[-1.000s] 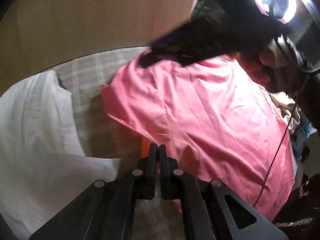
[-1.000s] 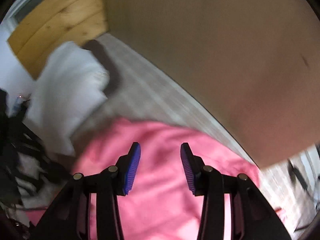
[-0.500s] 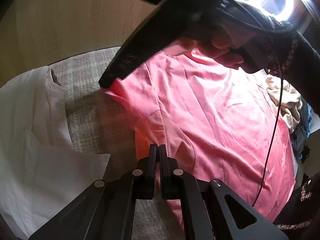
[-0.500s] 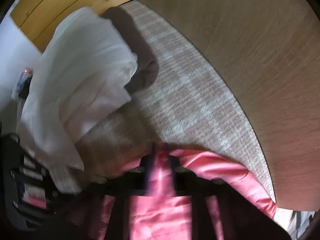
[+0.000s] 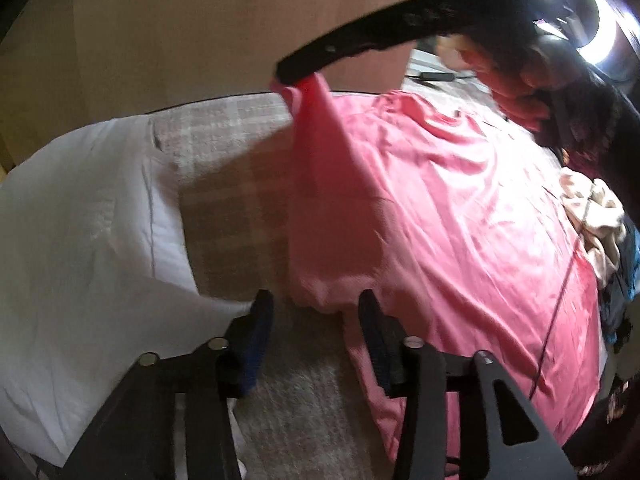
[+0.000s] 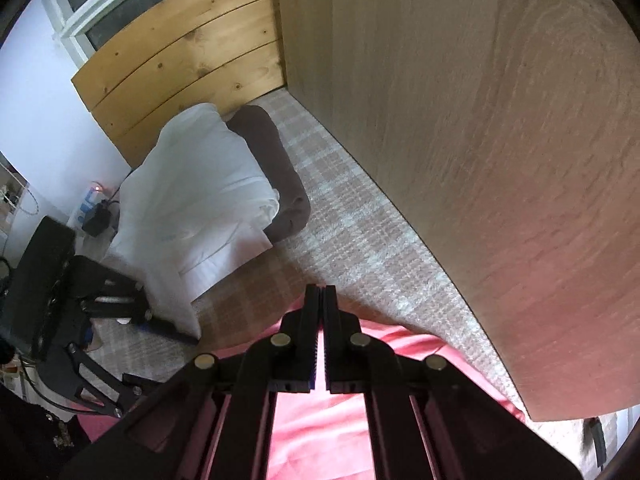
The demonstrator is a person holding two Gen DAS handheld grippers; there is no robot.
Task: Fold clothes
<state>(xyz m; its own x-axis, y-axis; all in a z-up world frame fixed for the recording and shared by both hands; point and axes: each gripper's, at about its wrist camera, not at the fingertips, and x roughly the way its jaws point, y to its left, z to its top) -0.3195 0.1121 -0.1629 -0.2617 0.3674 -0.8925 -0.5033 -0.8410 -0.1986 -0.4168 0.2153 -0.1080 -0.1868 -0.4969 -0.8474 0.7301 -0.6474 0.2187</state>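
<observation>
I see the pink garment [image 5: 460, 216] spread over the checked bed cover [image 5: 224, 184], filling the right half of my left wrist view from about 1 o'clock down to 5 o'clock. My left tool [image 5: 316, 320] stands wide, its blue-padded fingers [image 5: 256, 332] holding nothing; a rolled edge of the pink cloth lies just ahead of the gap, at 12 o'clock from the tips, and the right finger overlaps the garment's near border. At 12 to 1 o'clock in that view my right tool [image 5: 288, 76] hangs above the bed with a corner of the garment pinched at its tip, the cloth rising to it in a peak. In the right wrist view the right tool [image 6: 320, 300] is closed tight, pink fabric [image 6: 320, 420] showing directly beneath it. A white pillow [image 5: 80, 232] lies at 9 o'clock of the left tool, well clear of the garment. A wooden panel [image 6: 480, 140] borders the bed.
</observation>
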